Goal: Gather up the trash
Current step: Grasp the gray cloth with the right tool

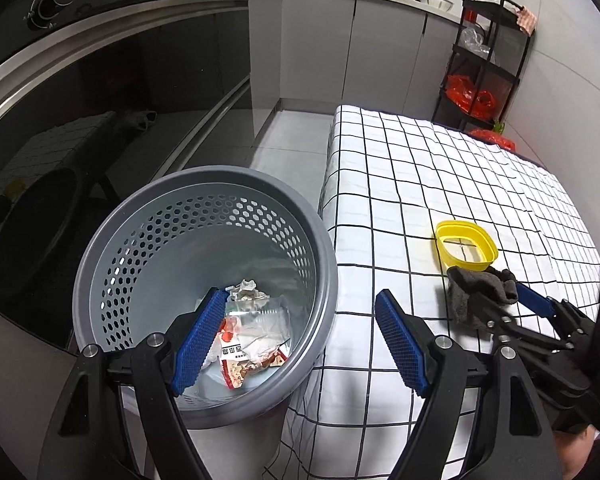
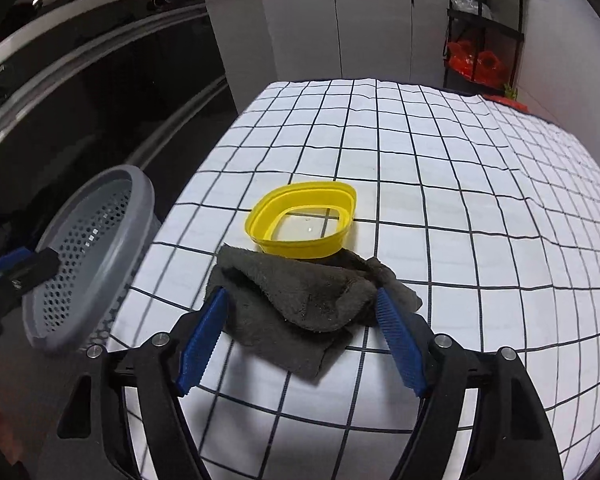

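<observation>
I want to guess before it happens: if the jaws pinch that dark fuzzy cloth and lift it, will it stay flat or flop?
The dark cloth will probably flop: it already lies crumpled in soft folds. It looks fuzzy, so the ridged blue pads should hold it without slipping. It seems light, and it might nudge the yellow container it touches.

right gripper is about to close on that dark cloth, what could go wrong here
1. The dark cloth touches the yellow container; pulling the cloth could drag or tip the container.
2. The right gripper has open jaws straddling the cloth low over the checkered tablecloth; closing might pinch the tablecloth too.
3. The left gripper hangs open over the grey bin rim; a bump might tip the bin with its wrappers.
</observation>
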Motion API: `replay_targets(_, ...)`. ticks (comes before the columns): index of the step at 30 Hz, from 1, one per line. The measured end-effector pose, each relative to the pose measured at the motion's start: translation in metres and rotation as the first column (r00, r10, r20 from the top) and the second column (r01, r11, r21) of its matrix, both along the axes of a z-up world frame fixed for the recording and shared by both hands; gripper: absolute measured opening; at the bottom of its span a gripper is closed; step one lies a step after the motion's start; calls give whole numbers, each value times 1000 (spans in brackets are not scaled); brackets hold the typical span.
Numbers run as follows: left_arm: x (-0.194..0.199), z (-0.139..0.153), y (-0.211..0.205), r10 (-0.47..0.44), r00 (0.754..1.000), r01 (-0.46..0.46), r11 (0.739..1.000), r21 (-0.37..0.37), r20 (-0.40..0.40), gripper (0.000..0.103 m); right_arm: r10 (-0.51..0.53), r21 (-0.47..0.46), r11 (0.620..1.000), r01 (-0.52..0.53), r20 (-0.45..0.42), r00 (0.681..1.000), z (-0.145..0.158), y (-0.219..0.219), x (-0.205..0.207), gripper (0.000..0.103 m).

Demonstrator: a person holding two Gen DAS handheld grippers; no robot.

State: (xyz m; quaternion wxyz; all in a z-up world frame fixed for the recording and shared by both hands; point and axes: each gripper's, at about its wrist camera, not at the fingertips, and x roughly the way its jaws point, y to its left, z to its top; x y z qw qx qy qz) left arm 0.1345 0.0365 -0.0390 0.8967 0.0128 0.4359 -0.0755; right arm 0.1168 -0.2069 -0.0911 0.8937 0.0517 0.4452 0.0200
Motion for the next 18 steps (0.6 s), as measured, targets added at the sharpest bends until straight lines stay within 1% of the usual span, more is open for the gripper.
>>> replay_targets(1, 0, 0, 0, -1, 1000, 1, 1000, -1, -1, 76, 0, -26, 1000, 0, 1, 1000, -2, 3, 0, 71)
replay_targets(3, 0, 0, 0, -4, 1000, 4, 1000, -1, -3, 76, -2, -61, 998, 3, 6, 1000, -4, 6, 0, 58)
replay_targets(5, -1, 0, 0, -5, 1000, 5, 1000, -1, -3, 76, 3, -38, 999, -3, -3, 1000, -5, 4, 1, 40)
replay_targets(6, -2, 1, -1, -5, 1000, 5, 1000, -1, -3, 76, 1, -17, 1000, -1, -5, 1000, -4, 0, -1, 39)
replay_targets(7, -2, 0, -1, -5, 1000, 5, 1000, -2, -3, 76, 0, -8, 1000, 0, -4, 1000, -3, -2, -1, 36)
replay_targets(8, -3, 1, -1, -6, 1000, 6, 1000, -4, -2, 76, -5, -4, 1000, 5, -4, 1000, -2, -4, -2, 28)
replay_targets(9, -3, 2, -1, -7, 1000, 7, 1000, -4, -1, 76, -6, 6, 1000, 6, -5, 1000, -1, -6, -4, 25)
replay_targets(11, -5, 3, -3, -11, 1000, 11, 1000, -6, 1, 76, -13, 42, 999, 13, -5, 1000, 3, -13, -7, 18)
replay_targets(13, -6, 4, -6, -18, 1000, 18, 1000, -5, 2, 76, -26, 77, 997, 26, 0, 1000, 7, -22, -11, 14)
replay_targets(18, -8, 5, -17, -43, 999, 43, 999, -3, 4, 76, -55, 113, 992, 53, 20, 998, 15, -40, -27, 12)
